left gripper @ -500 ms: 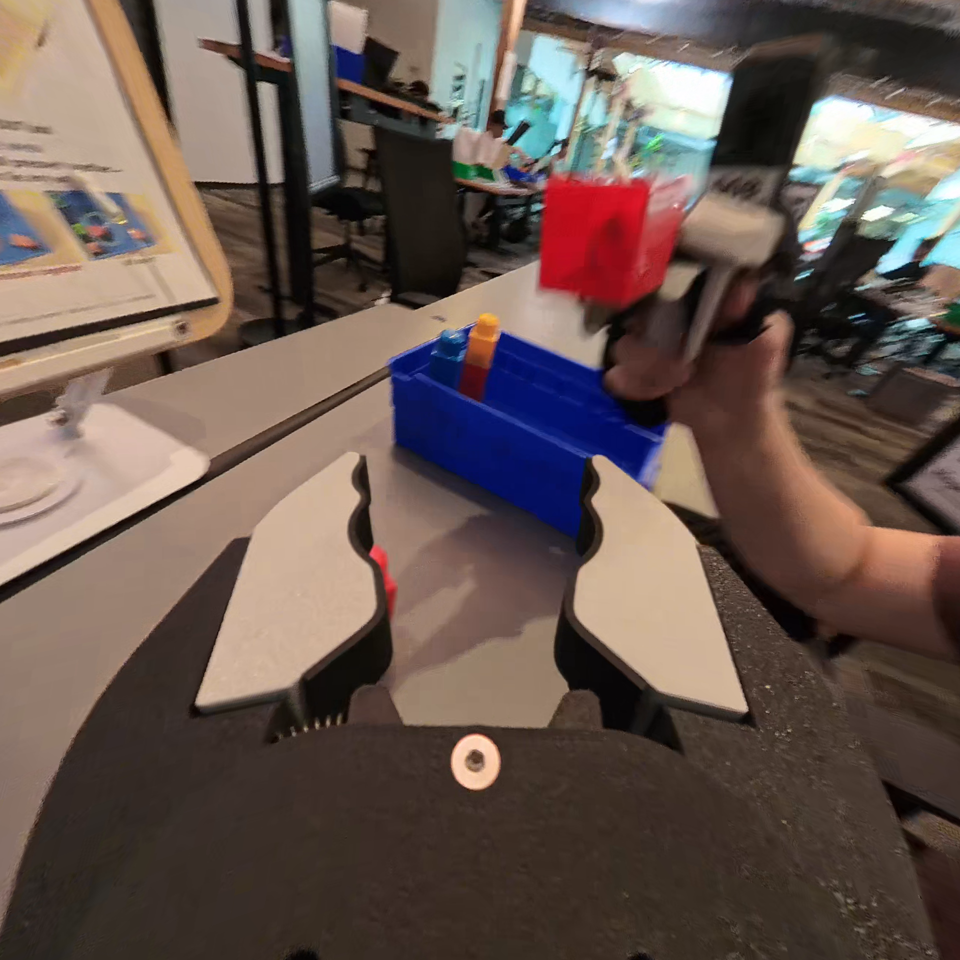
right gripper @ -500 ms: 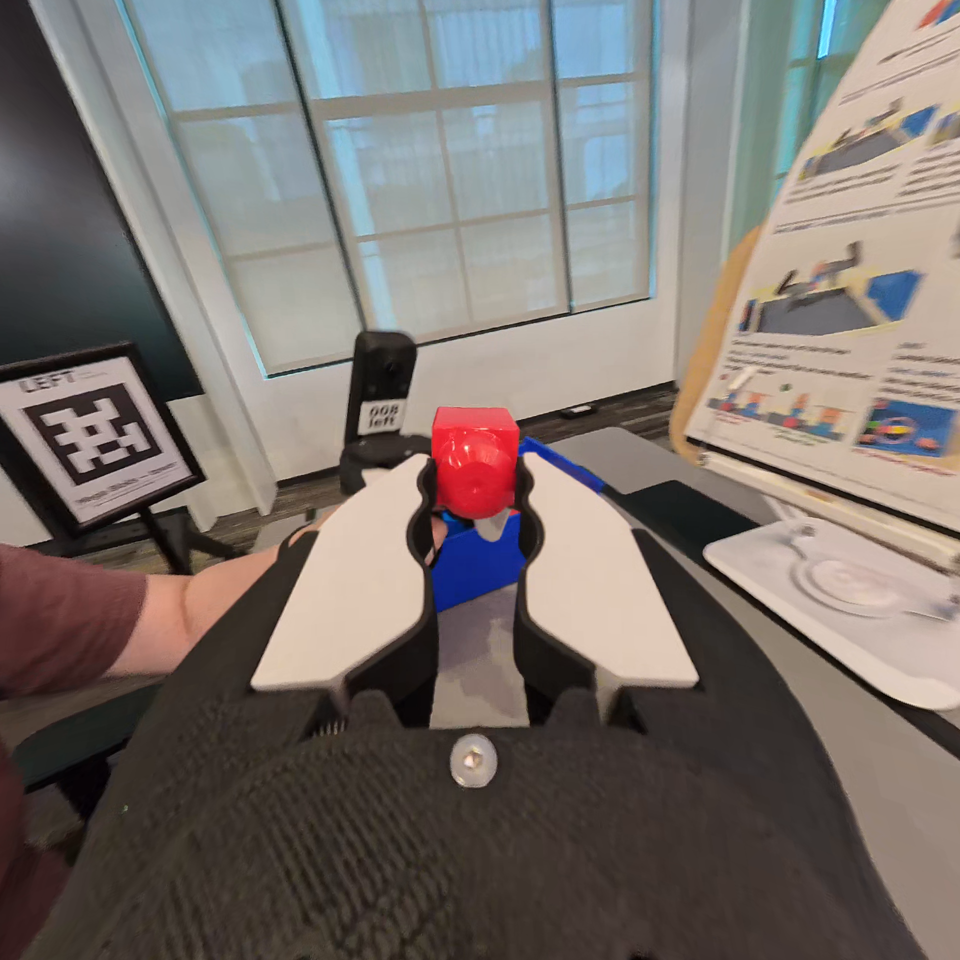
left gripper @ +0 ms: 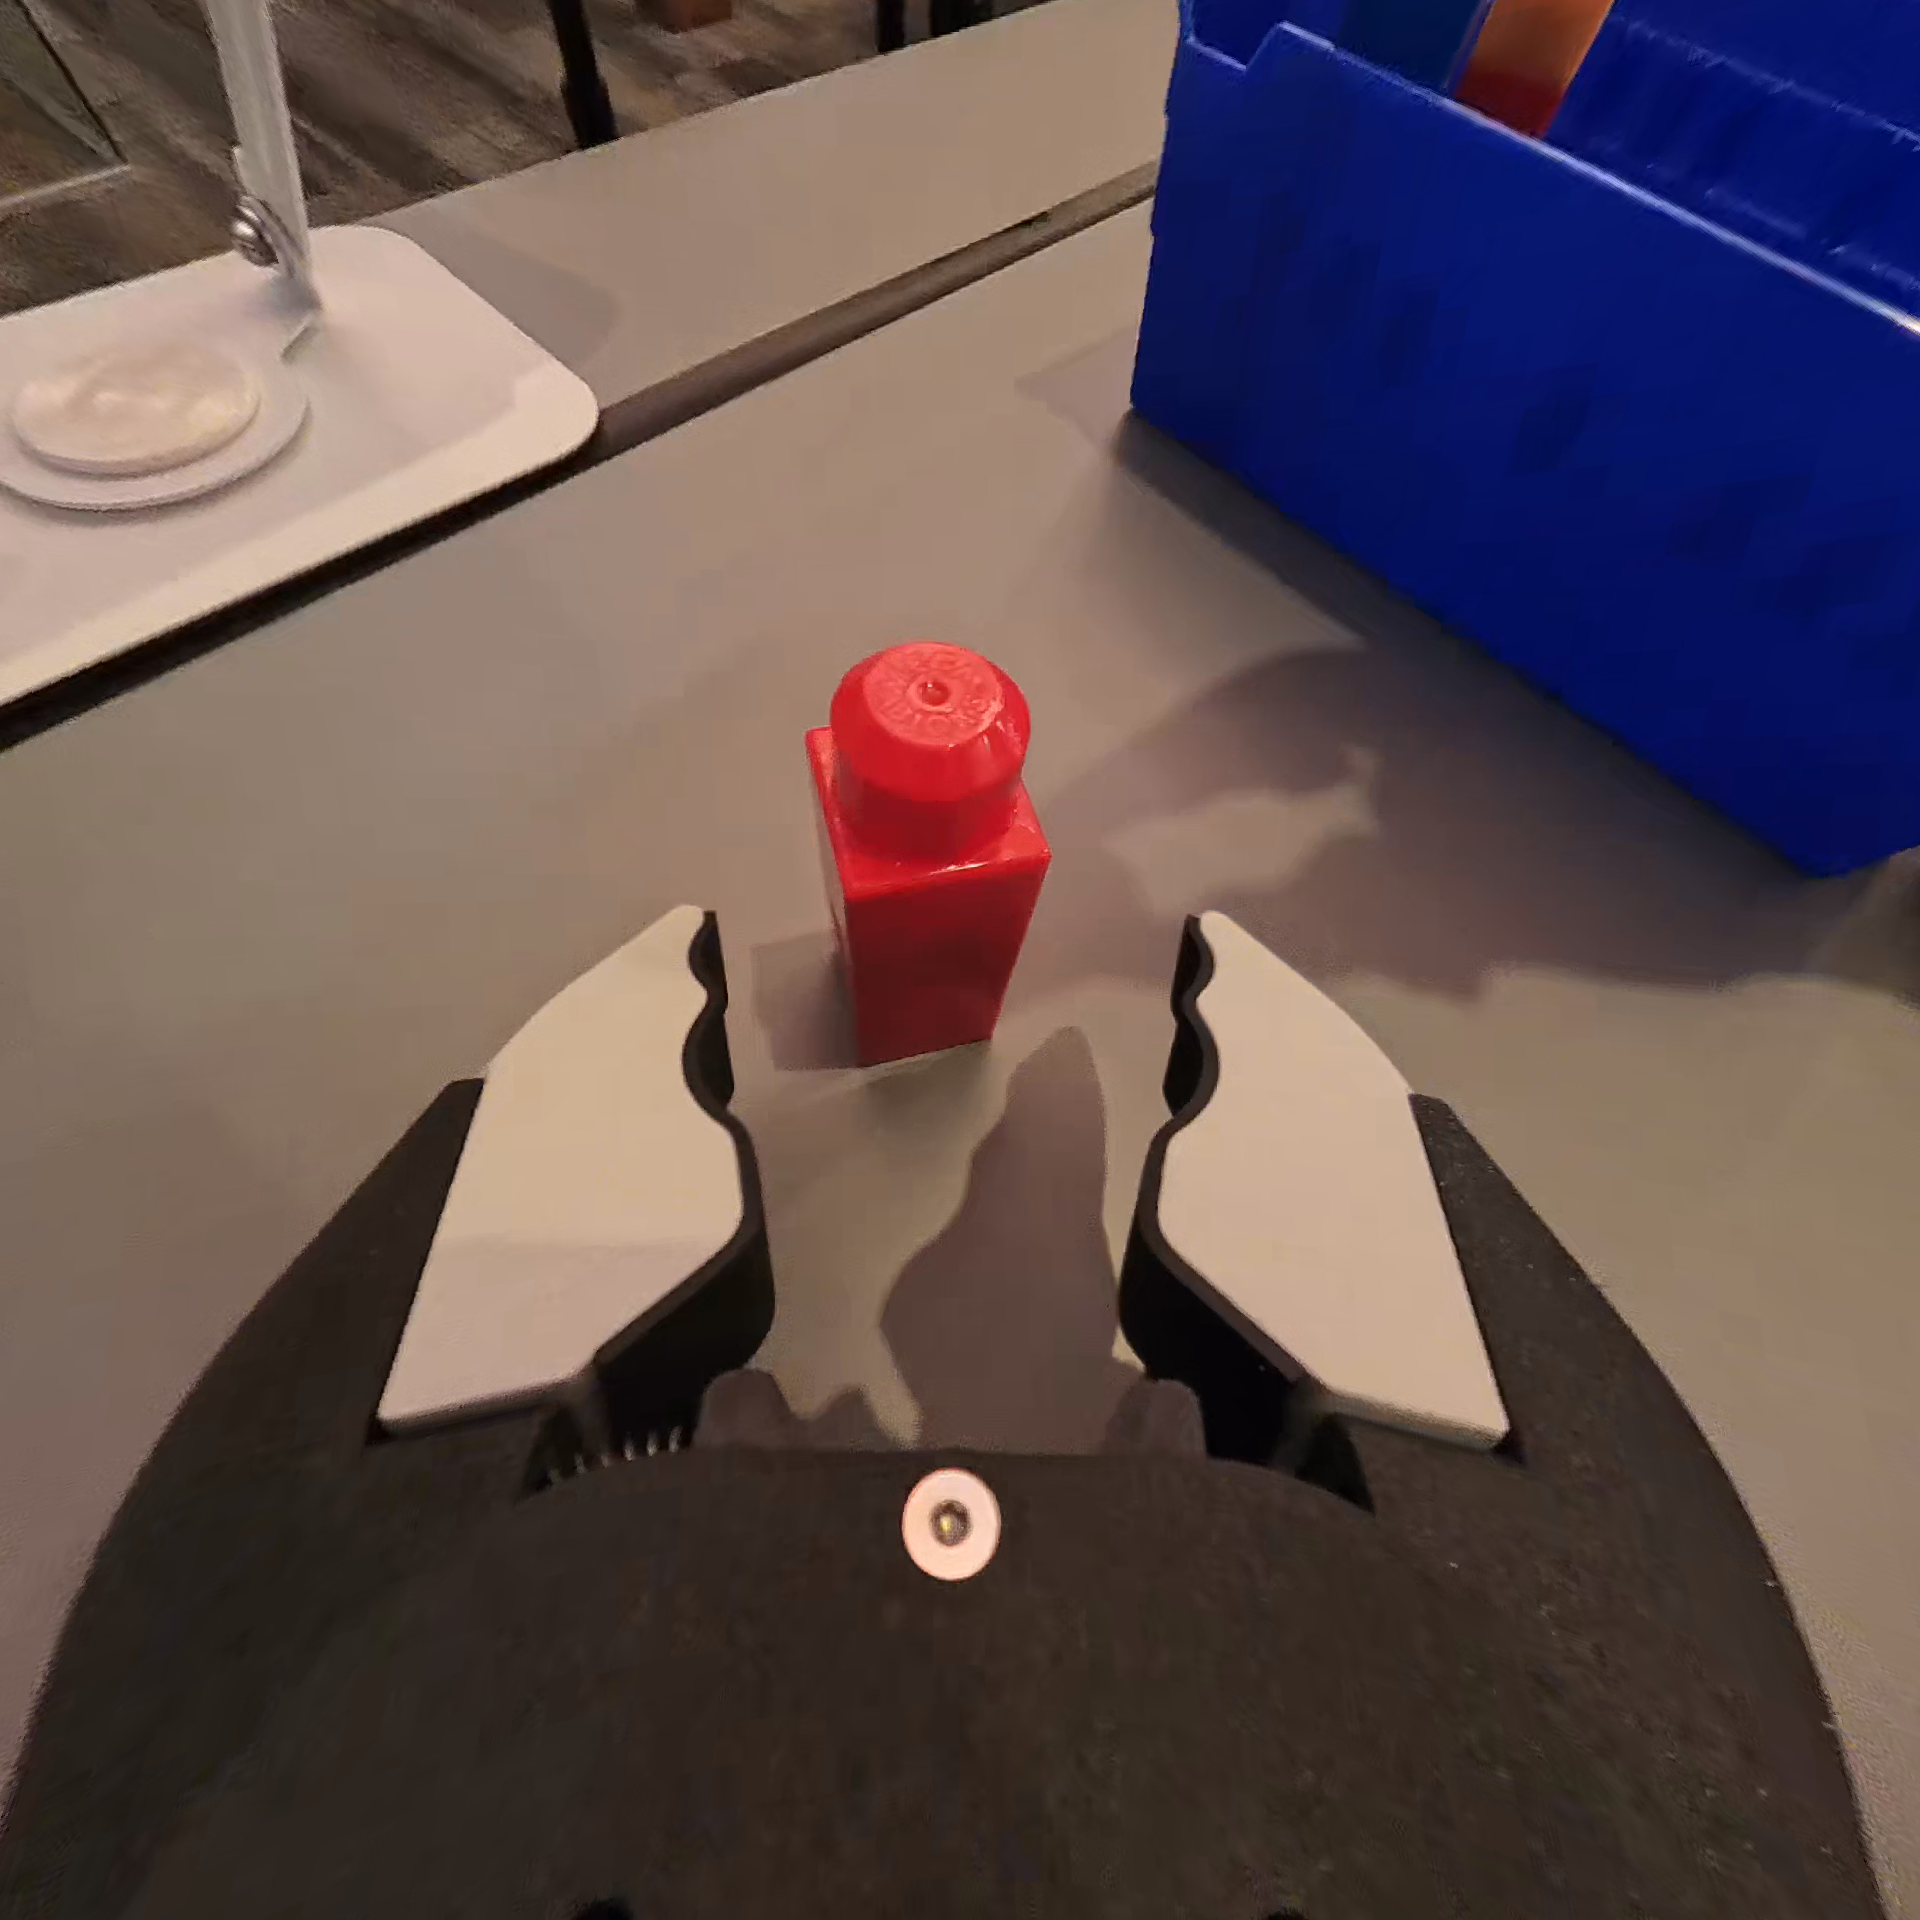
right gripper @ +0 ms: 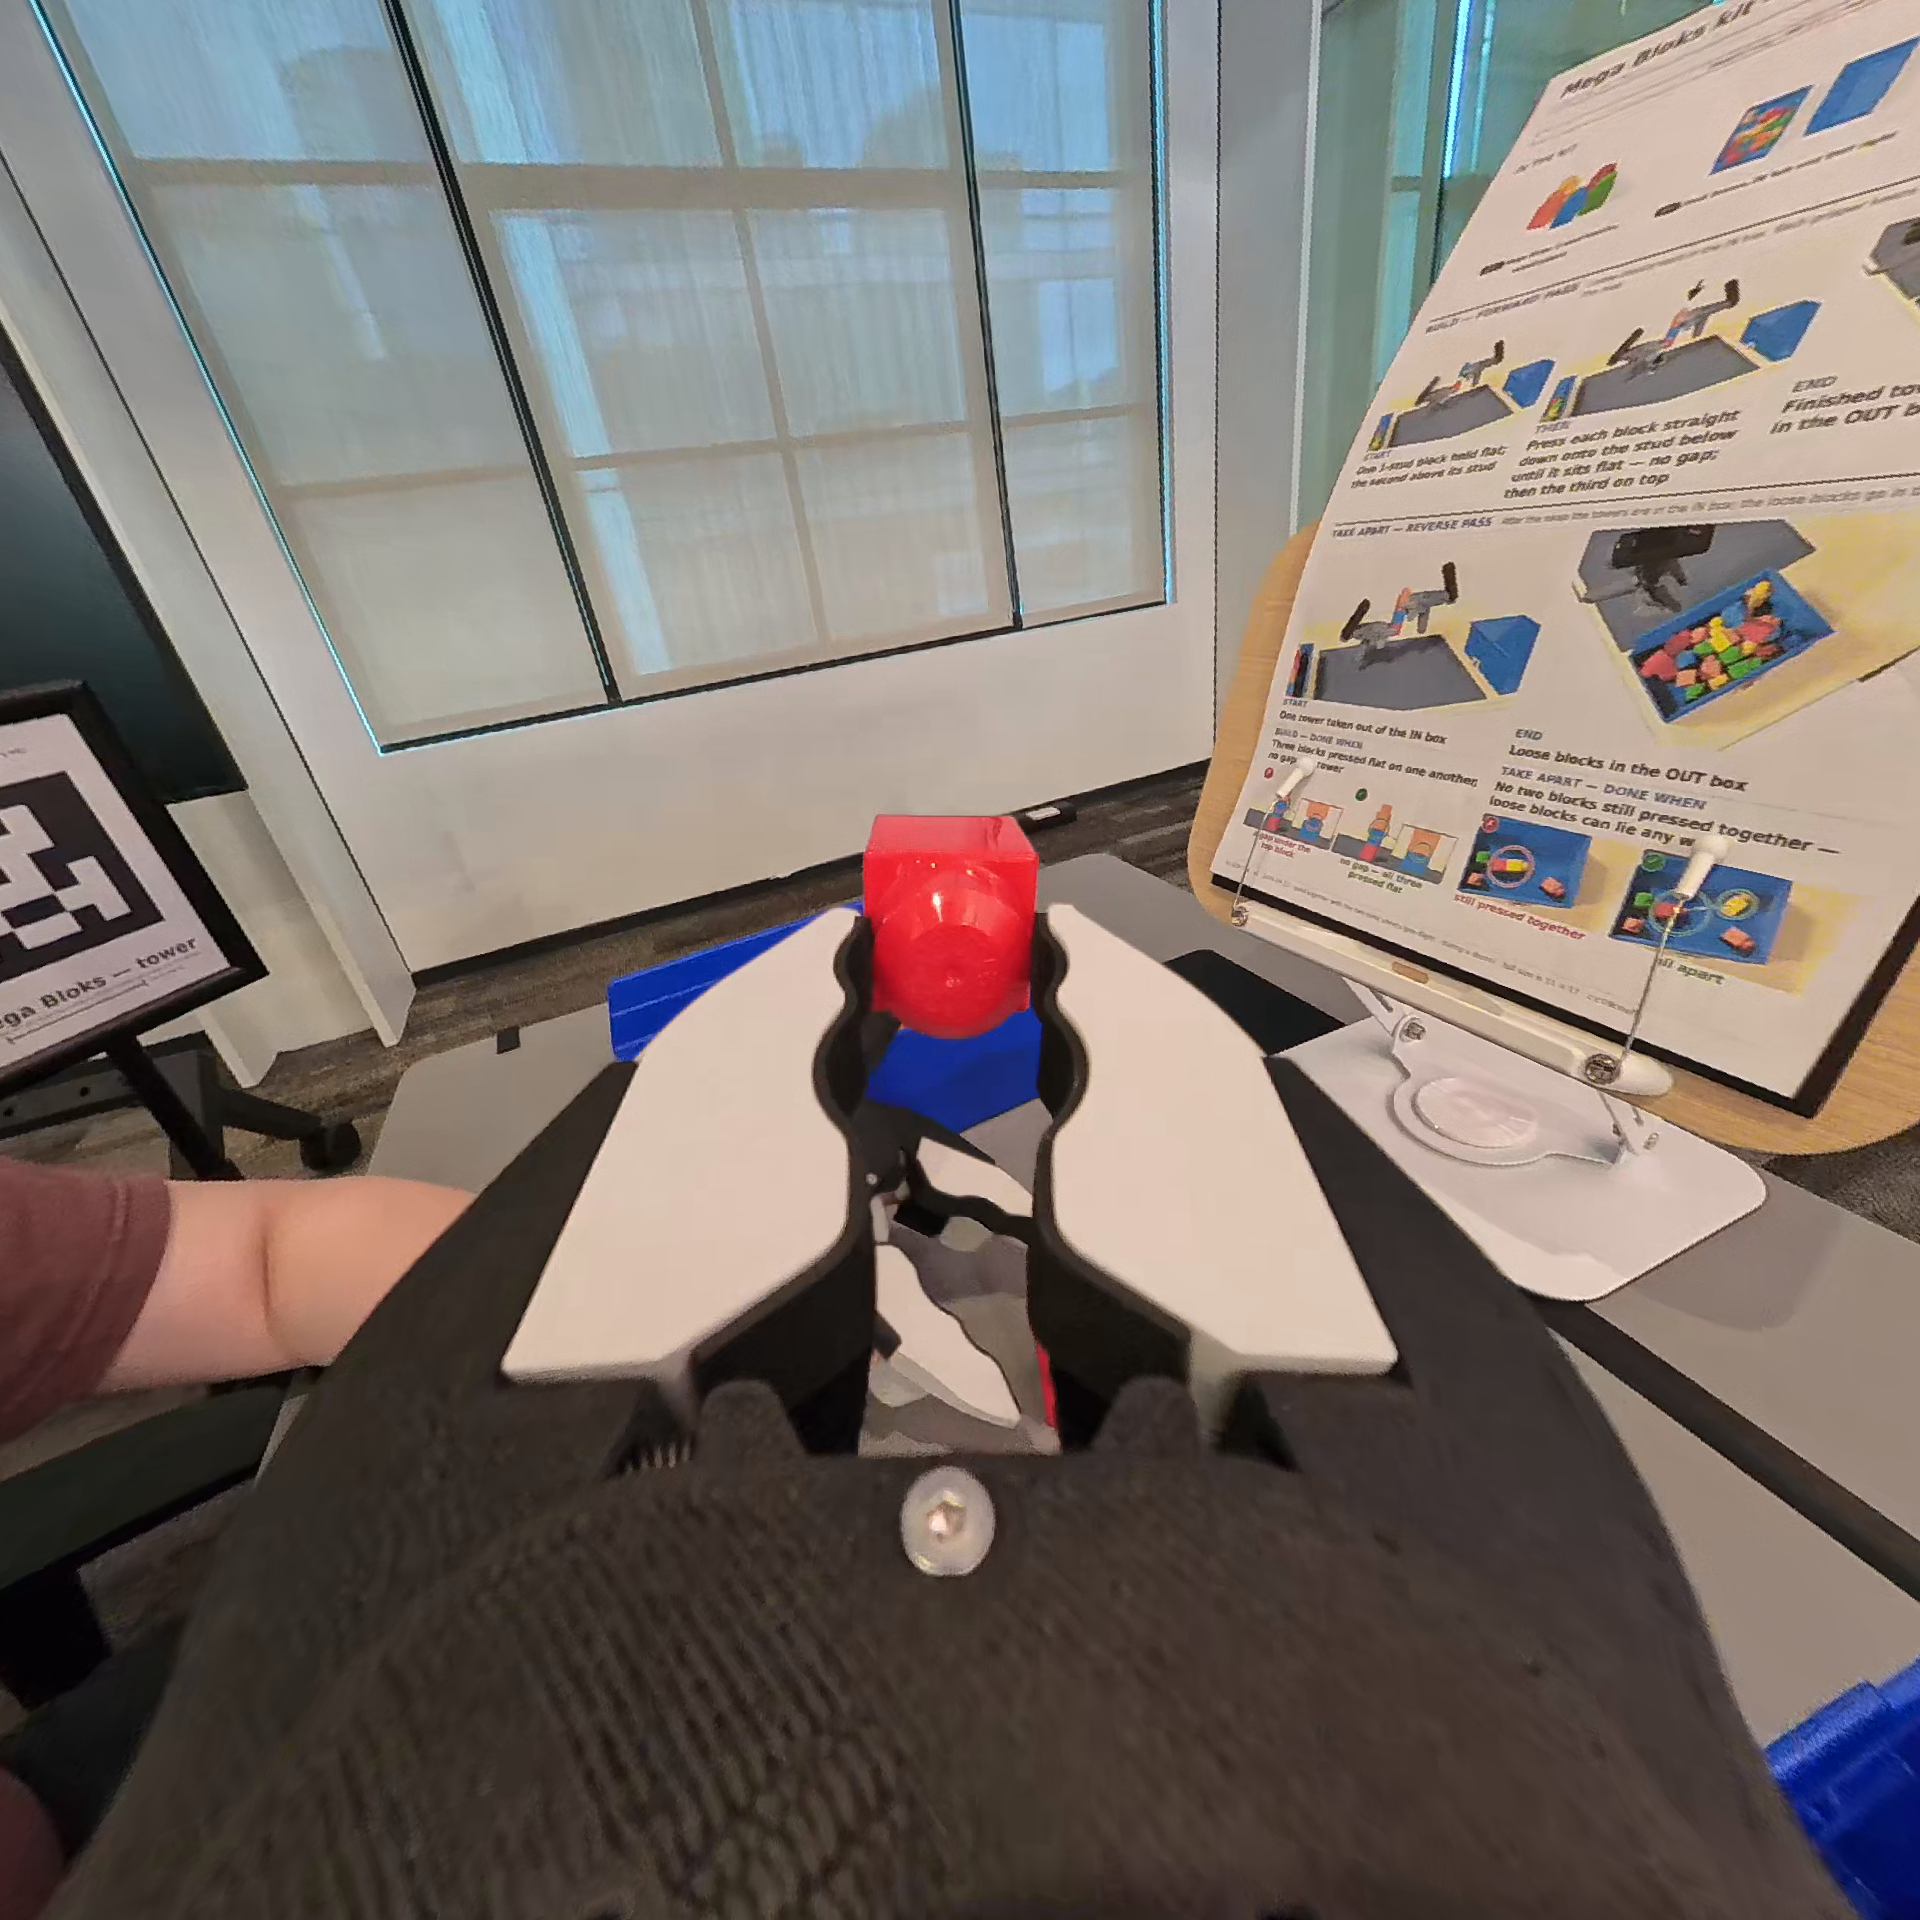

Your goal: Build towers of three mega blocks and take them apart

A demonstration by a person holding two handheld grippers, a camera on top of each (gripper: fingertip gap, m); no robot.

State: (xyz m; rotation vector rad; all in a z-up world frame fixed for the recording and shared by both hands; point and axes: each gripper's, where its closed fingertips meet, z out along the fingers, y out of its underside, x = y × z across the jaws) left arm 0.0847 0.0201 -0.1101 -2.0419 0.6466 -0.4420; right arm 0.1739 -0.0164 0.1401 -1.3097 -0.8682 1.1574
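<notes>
A red block (left gripper: 935, 883) is stood upright on the grey tabletop (left gripper: 416, 831), just beyond the widely spread left claw (left gripper: 948, 987), untouched. A second red block (right gripper: 951, 914) is pinched by its flat sides in the right claw (right gripper: 948, 966). Hard, light, glossy plastic is judged: flat opposite faces are best gripped, not the round stud.

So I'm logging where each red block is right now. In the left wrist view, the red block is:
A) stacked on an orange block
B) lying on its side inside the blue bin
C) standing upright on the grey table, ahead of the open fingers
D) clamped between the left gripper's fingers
C: the red block stands stud-up on the grey table, clear of both fingers of the left gripper.
</notes>
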